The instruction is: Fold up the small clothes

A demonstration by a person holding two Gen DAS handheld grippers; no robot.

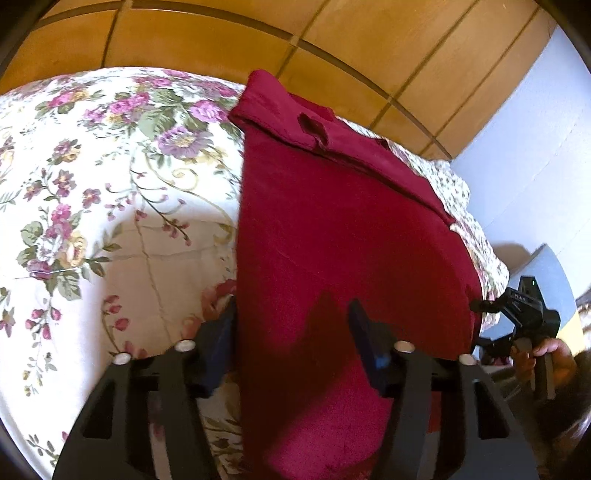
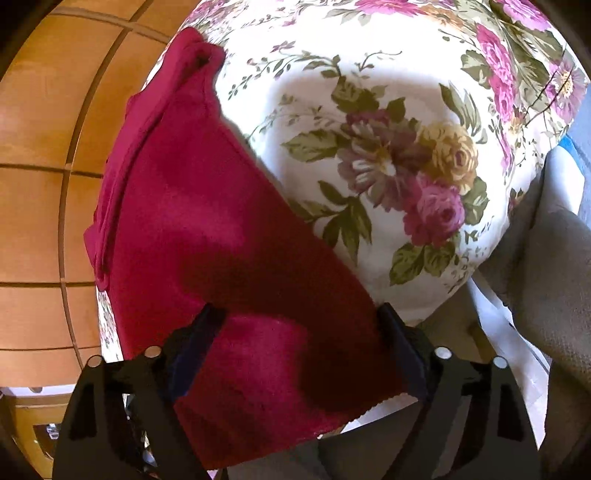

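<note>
While both grippers' fingers stand parted, red garment (image 1: 332, 229) drapes floral bedspread (image 1: 92, 184) beside wooden wardrobe (image 1: 221, 33)

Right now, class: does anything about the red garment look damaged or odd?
Yes. The red garment shows a small dark gap near its far folded band, possibly a hole or gaping seam. It also overhangs the floral bedspread edge.

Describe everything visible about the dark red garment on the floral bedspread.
The dark red garment is soft, slightly fuzzy cloth, folded lengthwise into a long strip with a hemmed band and a small hole near its far end. It lies flat on the white floral quilted bedspread, near the bed's edge. The left gripper and right gripper each straddle its near end, jaws open; contact is unclear.
</note>
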